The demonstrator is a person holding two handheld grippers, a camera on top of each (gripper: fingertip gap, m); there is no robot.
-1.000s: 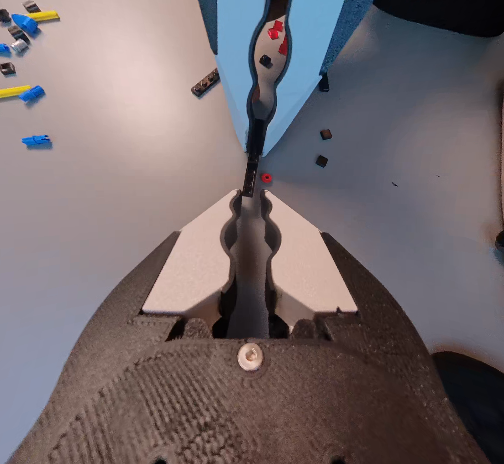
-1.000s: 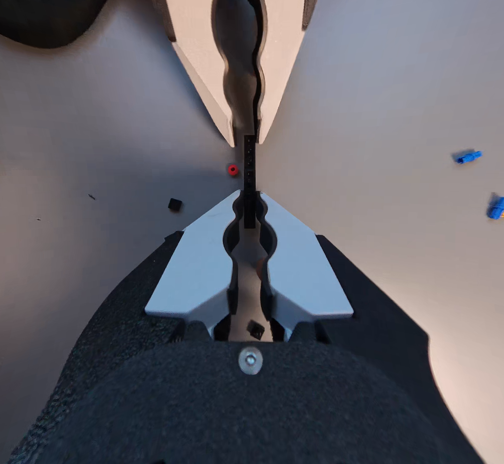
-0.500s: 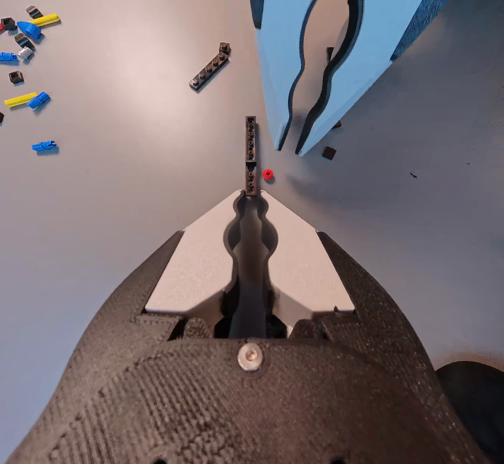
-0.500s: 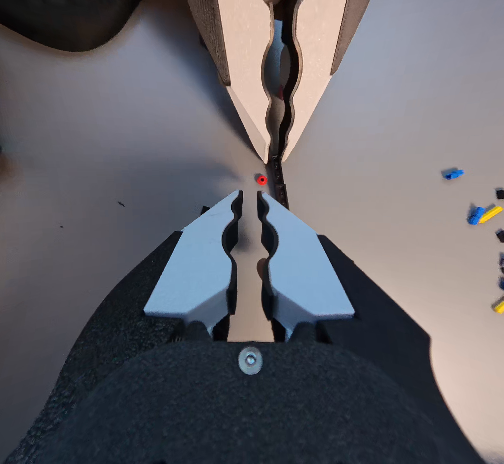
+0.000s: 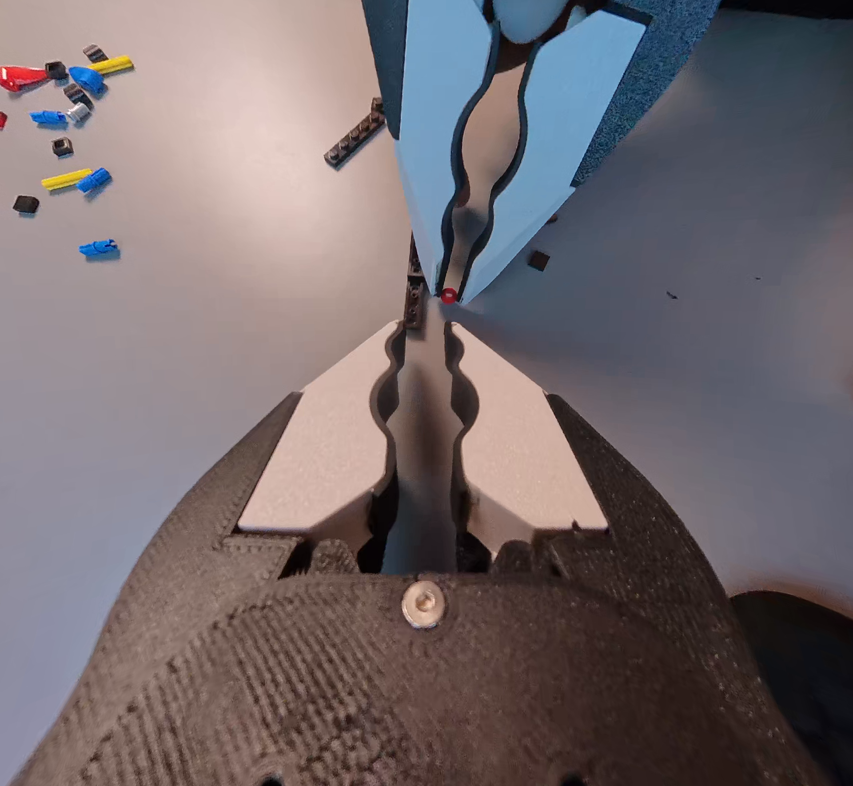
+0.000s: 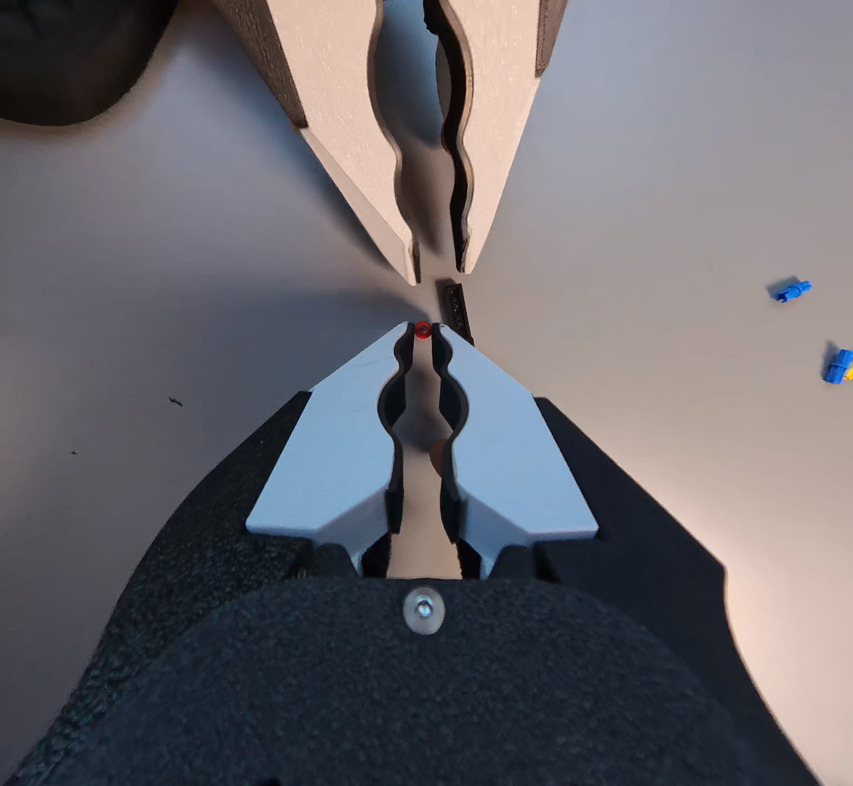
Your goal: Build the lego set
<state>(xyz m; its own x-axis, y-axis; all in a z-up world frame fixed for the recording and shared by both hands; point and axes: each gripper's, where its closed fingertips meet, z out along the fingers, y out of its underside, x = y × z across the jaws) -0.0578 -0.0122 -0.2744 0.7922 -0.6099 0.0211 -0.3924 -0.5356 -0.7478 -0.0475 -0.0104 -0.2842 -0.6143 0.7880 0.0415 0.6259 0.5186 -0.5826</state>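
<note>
Right claw pinching the red stud

My right gripper (image 6: 422,326) nips the tiny red stud (image 6: 422,330) by the black plate (image 6: 457,306); left gripper (image 5: 422,325) spread. Grip seems tip-only; it may pop out.

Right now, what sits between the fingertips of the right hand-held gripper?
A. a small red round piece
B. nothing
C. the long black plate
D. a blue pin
A: the right wrist view shows the small red round piece pinched at the tips of the right hand-held gripper, with the long black plate lying beside it on the table.
</note>
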